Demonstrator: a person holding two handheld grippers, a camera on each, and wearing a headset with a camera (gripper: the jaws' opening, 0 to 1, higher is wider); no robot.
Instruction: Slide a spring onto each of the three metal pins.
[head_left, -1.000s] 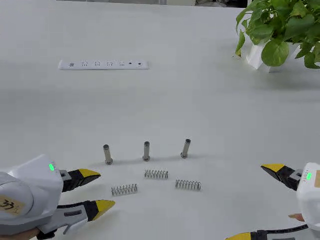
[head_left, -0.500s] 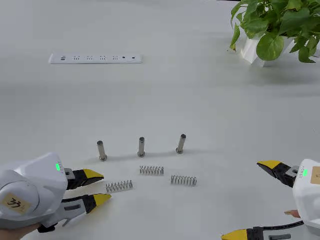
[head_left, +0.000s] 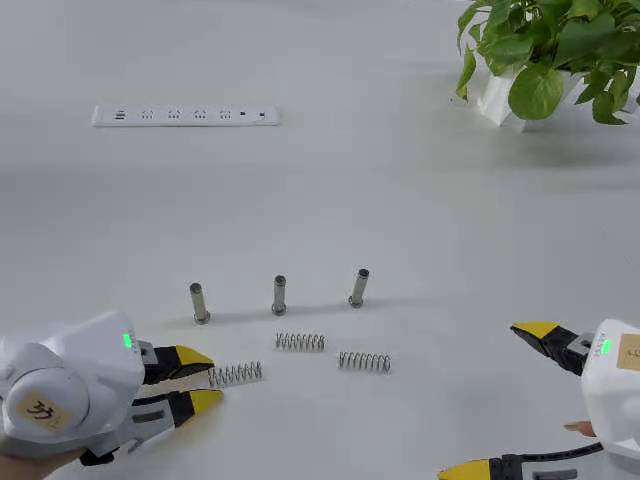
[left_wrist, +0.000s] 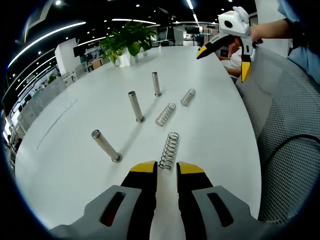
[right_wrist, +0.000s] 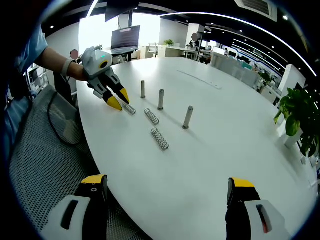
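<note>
Three metal pins stand upright in a row on the white table: left pin (head_left: 200, 303), middle pin (head_left: 279, 295), right pin (head_left: 358, 288). In front of them lie three springs: left spring (head_left: 235, 374), middle spring (head_left: 300, 341), right spring (head_left: 364, 361). My left gripper (head_left: 211, 378) is low on the table, its jaws open only narrowly. The near end of the left spring (left_wrist: 169, 150) lies between its yellow tips (left_wrist: 145, 167). My right gripper (head_left: 485, 400) hovers wide open at the front right, well clear of the springs, with nothing between its jaws (right_wrist: 167, 182).
A white power strip (head_left: 185, 115) lies at the far left of the table. At the far right corner a potted plant (head_left: 545, 55) stands. A grey mesh chair (left_wrist: 285, 115) sits beside the table's near edge.
My left gripper has slid forward to the left spring and narrowed its jaws around the spring's end. The right gripper has barely moved. The camera has shifted slightly.
</note>
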